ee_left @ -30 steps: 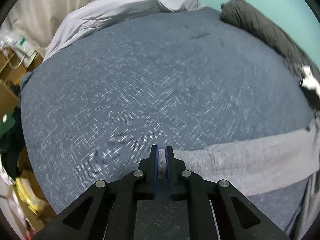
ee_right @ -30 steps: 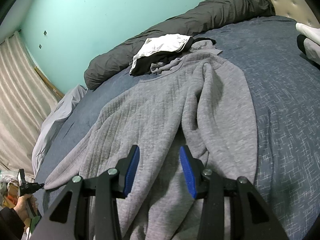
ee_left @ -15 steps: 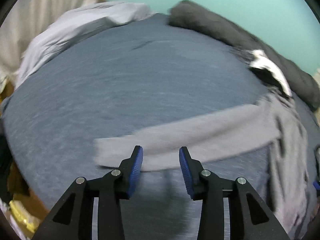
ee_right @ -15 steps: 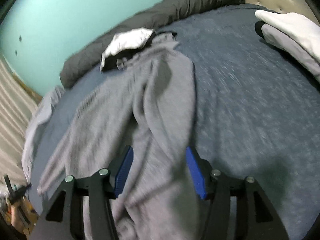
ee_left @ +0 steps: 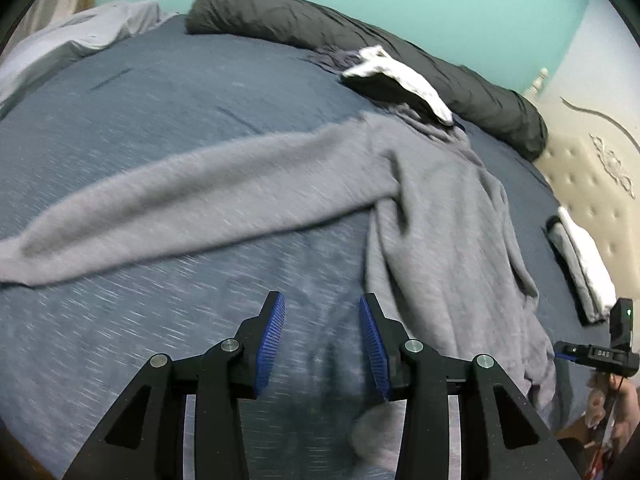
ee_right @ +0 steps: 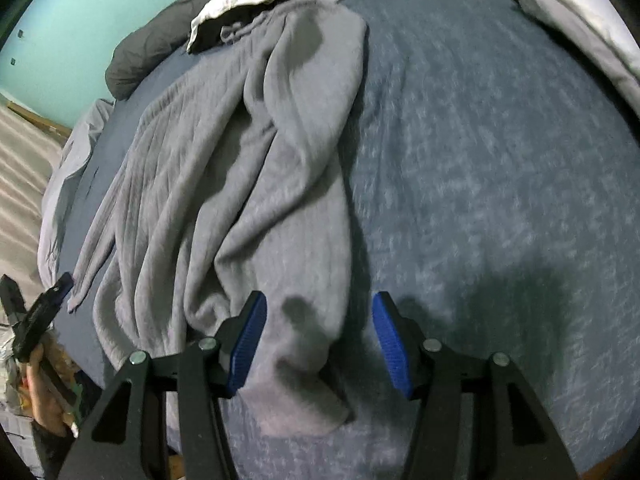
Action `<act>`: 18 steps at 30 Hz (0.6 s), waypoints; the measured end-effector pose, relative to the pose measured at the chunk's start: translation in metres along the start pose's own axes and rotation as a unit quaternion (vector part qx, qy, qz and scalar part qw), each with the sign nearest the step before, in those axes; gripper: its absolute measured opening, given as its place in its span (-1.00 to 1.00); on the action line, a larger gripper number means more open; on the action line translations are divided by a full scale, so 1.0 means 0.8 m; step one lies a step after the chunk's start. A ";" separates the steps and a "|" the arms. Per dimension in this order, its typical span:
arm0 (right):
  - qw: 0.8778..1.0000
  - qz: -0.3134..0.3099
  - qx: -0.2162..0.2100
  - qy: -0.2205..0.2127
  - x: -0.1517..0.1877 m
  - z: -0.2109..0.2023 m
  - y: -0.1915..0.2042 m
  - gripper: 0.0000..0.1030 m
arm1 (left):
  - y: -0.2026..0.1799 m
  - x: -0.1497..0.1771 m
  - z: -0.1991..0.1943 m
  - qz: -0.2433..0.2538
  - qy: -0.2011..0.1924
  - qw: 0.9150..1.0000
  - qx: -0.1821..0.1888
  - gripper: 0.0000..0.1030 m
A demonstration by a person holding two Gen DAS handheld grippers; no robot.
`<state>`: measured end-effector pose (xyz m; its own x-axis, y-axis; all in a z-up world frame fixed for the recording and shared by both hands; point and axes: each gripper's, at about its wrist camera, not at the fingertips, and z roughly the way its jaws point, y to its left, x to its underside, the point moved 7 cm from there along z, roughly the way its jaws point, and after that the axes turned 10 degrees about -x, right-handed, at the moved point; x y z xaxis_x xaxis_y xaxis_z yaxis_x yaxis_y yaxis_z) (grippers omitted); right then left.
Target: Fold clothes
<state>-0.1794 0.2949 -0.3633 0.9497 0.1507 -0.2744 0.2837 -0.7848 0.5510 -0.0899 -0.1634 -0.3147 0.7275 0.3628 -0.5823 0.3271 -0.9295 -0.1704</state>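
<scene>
A grey knit sweater (ee_left: 440,208) lies on the blue bed cover (ee_left: 160,100). One sleeve (ee_left: 180,200) is stretched out flat to the left. My left gripper (ee_left: 322,304) hangs open over bare cover below that sleeve, with nothing between its fingers. In the right wrist view the sweater (ee_right: 248,152) is bunched lengthwise. Its other sleeve's cuff end (ee_right: 304,360) lies under my open right gripper (ee_right: 318,304); the pads stand apart from the cloth. Each gripper also shows at the edge of the other's view: the right gripper (ee_left: 600,354), the left gripper (ee_right: 36,320) in a hand.
A dark grey rolled duvet (ee_left: 360,40) runs along the teal wall, with a black and white garment (ee_left: 400,80) beside the sweater's neck. A folded pile (ee_left: 580,264) lies near the padded headboard (ee_left: 592,176). A pale sheet (ee_left: 80,36) is heaped at the far left corner.
My left gripper let go of the sleeve cuff, opened and swung right, leaving the sleeve stretched out. My right gripper opened wider and moved over the other sleeve's cuff.
</scene>
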 end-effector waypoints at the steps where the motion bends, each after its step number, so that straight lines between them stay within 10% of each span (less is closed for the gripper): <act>1: 1.000 -0.001 -0.005 0.007 0.004 0.004 0.002 0.08 | -0.004 0.006 0.005 0.003 0.000 1.000 0.001 -0.16; 3: 1.000 -0.006 -0.009 0.022 0.012 0.014 0.006 0.02 | -0.007 0.013 0.013 0.006 0.003 1.000 -0.002 -0.16; 5: 1.000 -0.015 -0.005 0.023 0.016 0.019 0.007 -0.59 | -0.005 0.017 0.019 0.000 0.006 1.000 0.002 -0.16; 7: 1.000 -0.023 0.001 0.014 0.015 0.018 0.008 -0.78 | 0.000 0.019 0.018 -0.009 0.000 1.000 0.004 -0.16; 18: 0.989 -0.033 0.080 -0.118 -0.039 -0.129 -0.034 -0.85 | 0.029 0.028 0.031 -0.027 0.008 1.000 -0.004 -0.14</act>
<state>-0.2028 0.3739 -0.2885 0.8669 0.0748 -0.4927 0.3018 -0.8656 0.3995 -0.0807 -0.1785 -0.3512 0.7176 0.4138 -0.5601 0.3707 -0.9079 -0.1958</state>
